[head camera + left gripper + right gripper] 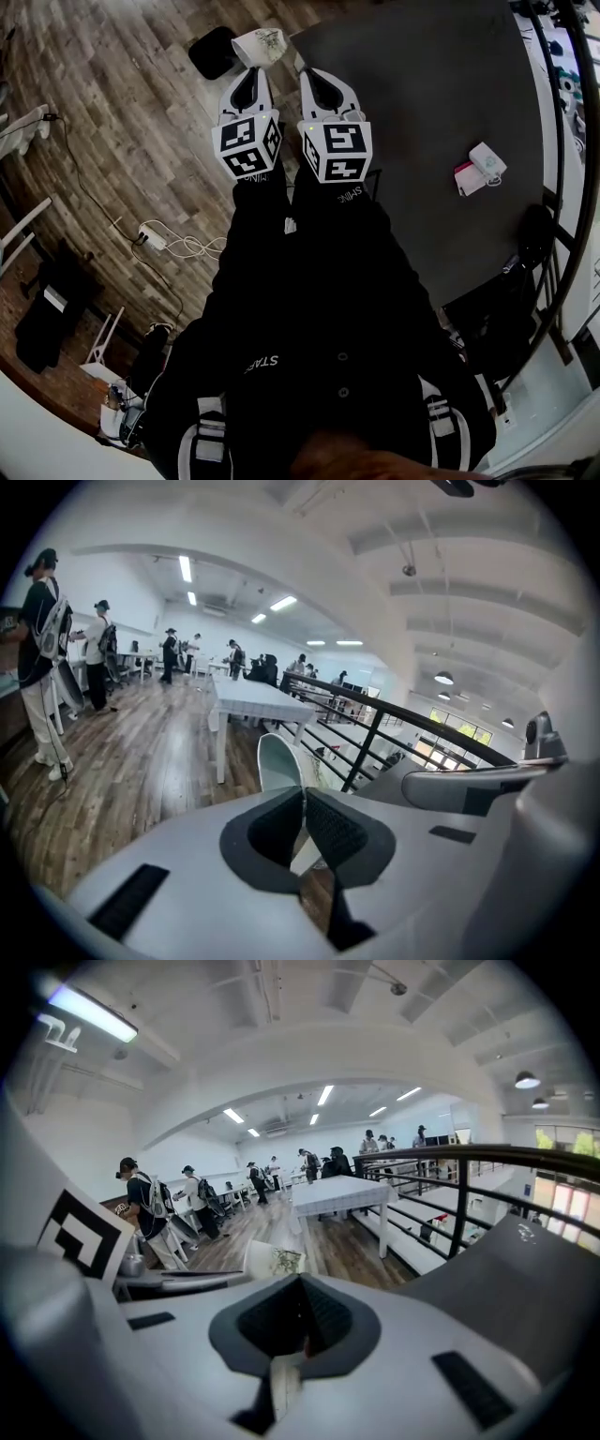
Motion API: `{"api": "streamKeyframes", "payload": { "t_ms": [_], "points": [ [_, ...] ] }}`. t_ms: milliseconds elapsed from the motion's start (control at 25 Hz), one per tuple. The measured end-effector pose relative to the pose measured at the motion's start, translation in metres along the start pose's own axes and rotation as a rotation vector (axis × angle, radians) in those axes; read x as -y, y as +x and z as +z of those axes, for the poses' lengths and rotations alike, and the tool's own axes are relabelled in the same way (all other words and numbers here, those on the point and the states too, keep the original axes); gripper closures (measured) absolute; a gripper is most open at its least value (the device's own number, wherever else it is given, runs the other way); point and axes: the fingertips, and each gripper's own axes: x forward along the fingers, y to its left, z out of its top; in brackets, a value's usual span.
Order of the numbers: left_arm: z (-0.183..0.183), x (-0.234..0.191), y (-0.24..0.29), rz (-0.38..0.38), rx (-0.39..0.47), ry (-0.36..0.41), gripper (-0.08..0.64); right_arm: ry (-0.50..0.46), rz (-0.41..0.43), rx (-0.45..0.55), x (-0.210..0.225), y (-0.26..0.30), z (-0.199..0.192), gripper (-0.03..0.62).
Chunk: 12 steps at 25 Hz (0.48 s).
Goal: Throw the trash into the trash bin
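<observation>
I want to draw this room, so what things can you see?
cup: one, white with a green print, in the left tool
table: one, dark grey, upper right
box: one, white, on the table
power strip: one, white, on the wood floor with cords
black thing: one, on the floor by the cup; can't tell what
people: several, far down the room
left tool: white, shut on the cup's wall
right tool: white, shut, empty

The head view looks steeply down from above the person onto floor (122,122) and dark table (422,94). Each gripper view sits close behind its own jaws, facing level across the hall. All 3 share the cup (260,45) (279,761) (274,1260). Both gripper views share the white table (253,700) (337,1194) and railing (375,724) (450,1162).
</observation>
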Motion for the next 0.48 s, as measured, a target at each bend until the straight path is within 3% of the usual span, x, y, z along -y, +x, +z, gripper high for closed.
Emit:
{"api": "streamKeyframes", "payload": {
  "t_ms": [480],
  "points": [
    [-0.055,-0.184,0.063,0.112,-0.142,-0.094,0.542,-0.02,0.127,-0.18,-0.095,0.176,-0.053,0.578]
  ]
}}
